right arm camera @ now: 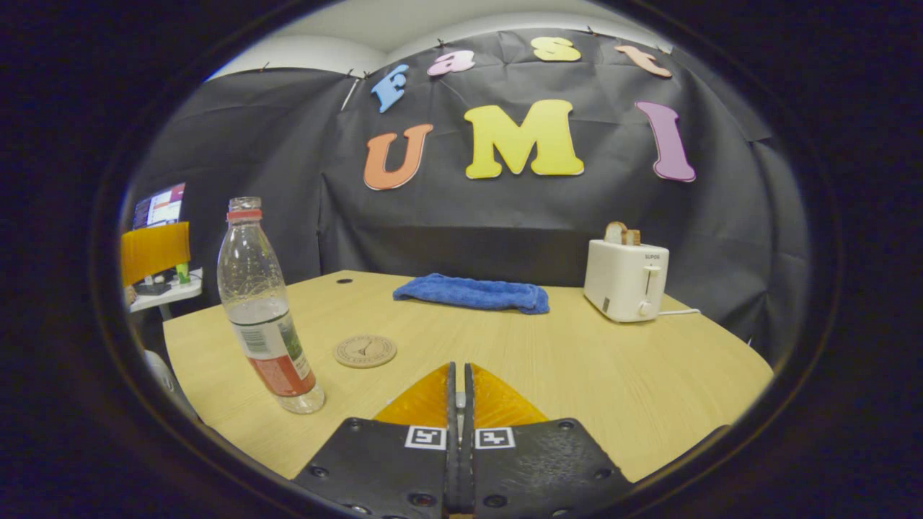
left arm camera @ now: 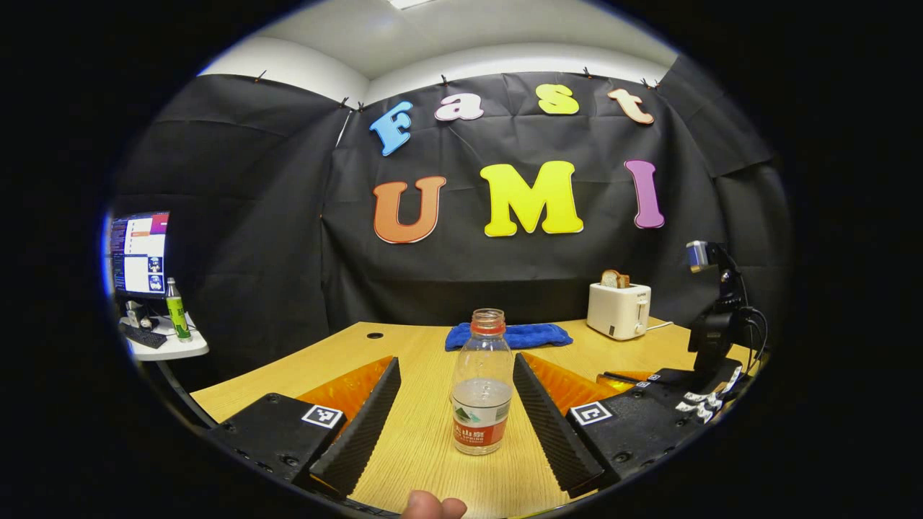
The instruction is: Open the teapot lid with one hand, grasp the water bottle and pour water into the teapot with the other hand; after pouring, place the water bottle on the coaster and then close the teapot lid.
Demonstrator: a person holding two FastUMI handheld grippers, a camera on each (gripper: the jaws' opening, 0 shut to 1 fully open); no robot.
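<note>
Two grippers are at a pale wooden table [right arm camera: 577,375]. In the left gripper view, the left gripper [left arm camera: 456,393] has its fingers [left arm camera: 364,422] spread wide apart, one on each side of a clear, uncapped plastic water bottle with a red neck ring and a red-and-green label [left arm camera: 482,386]. The bottle stands upright on the table between the fingers, and a gap shows on both sides, so neither finger presses on it. It is about a third full of water. A fingertip of the person [left arm camera: 433,507] shows at the bottom edge of that view.

In the right gripper view, the right gripper [right arm camera: 459,404] has its fingers together with nothing between them, low over the near edge of the table. The same bottle [right arm camera: 265,310] stands to its left, and just beside the bottle lies a round light wooden coaster [right arm camera: 365,351], bare and apart from the bottle.

Farther back a folded blue towel [right arm camera: 472,293] lies on the table, and a white toaster with slices of bread in its slots [right arm camera: 626,277] stands at the right. A side desk carrying a lit monitor [left arm camera: 139,254] and a green bottle [left arm camera: 176,310] stands off to the left.
</note>
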